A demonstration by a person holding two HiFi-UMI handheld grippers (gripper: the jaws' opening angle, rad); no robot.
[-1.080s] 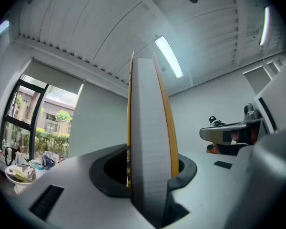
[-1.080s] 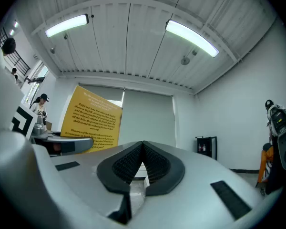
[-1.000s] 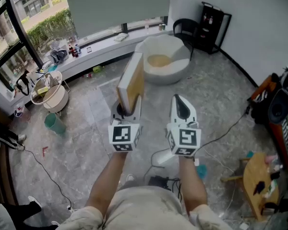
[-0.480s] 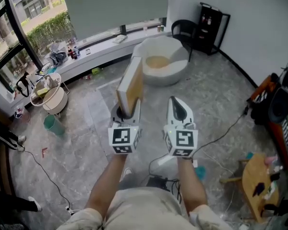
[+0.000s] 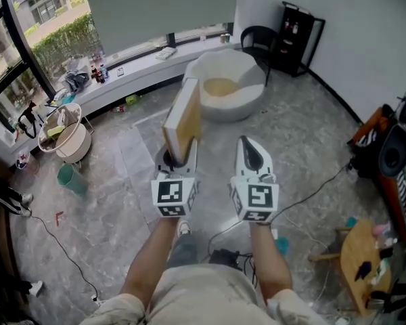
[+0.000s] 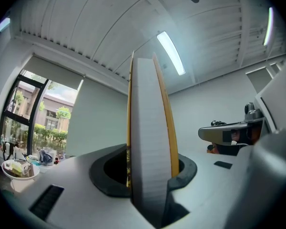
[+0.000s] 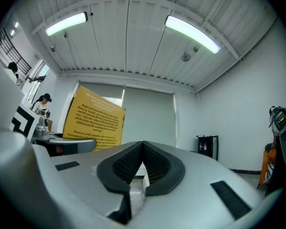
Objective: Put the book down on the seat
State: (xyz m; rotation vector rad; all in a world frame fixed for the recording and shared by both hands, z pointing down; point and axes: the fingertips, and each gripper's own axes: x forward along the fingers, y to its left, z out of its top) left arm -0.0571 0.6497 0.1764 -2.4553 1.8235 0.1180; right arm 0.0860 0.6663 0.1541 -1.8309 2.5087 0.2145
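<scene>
A thick book (image 5: 184,117) with a yellow cover stands on end in my left gripper (image 5: 178,156), whose jaws are shut on its lower edge. In the left gripper view the book's white page block (image 6: 150,142) fills the middle between the pads. My right gripper (image 5: 250,156) is held beside it, shut and empty, with its pads meeting (image 7: 143,149). The book's printed back cover (image 7: 95,120) shows at the left of the right gripper view. The seat (image 5: 227,87), a round white chair with a tan cushion, stands on the floor ahead, beyond the book.
A black chair (image 5: 260,39) and a black shelf (image 5: 299,36) stand behind the seat by the wall. A basket (image 5: 64,131) and a green bucket (image 5: 68,178) sit at the left. Cables cross the floor, and a wooden stool (image 5: 358,256) stands at the right.
Both grippers and the book keep their pose. The floor has slid slightly in view and a foot now shows below the arms as the person steps.
</scene>
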